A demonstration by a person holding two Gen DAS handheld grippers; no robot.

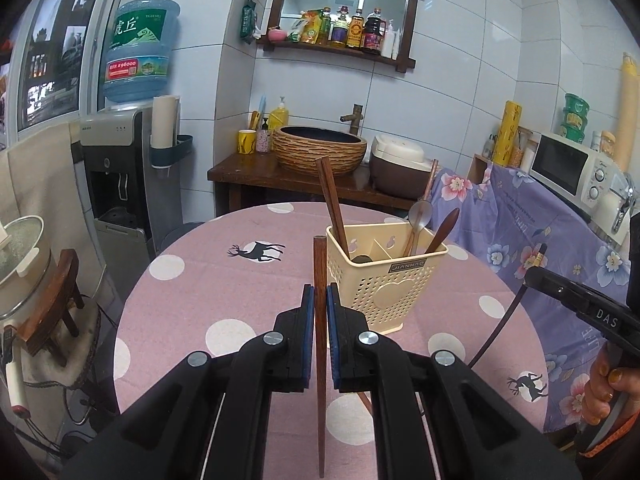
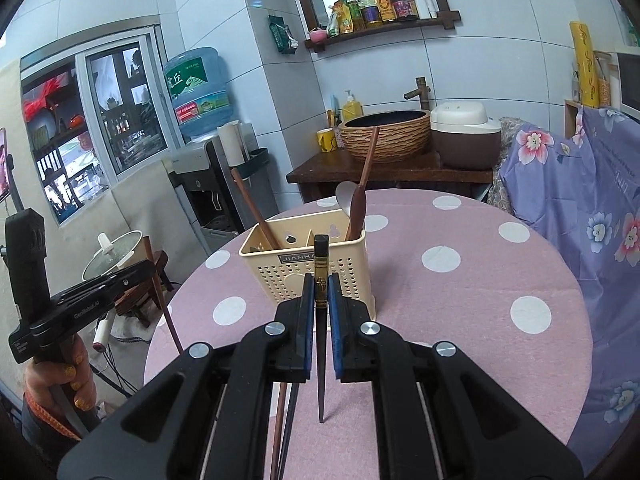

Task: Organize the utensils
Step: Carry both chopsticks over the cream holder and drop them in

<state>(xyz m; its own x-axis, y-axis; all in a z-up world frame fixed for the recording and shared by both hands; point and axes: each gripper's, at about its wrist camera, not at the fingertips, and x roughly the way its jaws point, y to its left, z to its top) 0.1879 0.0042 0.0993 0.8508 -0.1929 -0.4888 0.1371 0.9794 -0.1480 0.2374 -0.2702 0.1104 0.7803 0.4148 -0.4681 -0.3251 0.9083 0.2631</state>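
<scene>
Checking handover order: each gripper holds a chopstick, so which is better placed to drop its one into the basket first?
Left, slightly: the left gripper holds its brown chopstick just beside the basket compartment with a matching chopstick. The right gripper looks further back.

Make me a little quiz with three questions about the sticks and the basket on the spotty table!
1. Where is the cream utensil basket?
A. on the pink spotted tablecloth
B. in the sink
C. on the microwave

2. What colour is the chopstick in the right gripper?
A. white
B. black with a gold band
C. green

3. What is the left gripper doing?
A. open and empty
B. holding a spoon
C. shut on a brown chopstick

Answers: 1 A, the basket stands on the tablecloth. 2 B, the stick is dark with gold near its top. 3 C, both pads press the brown stick.
</scene>
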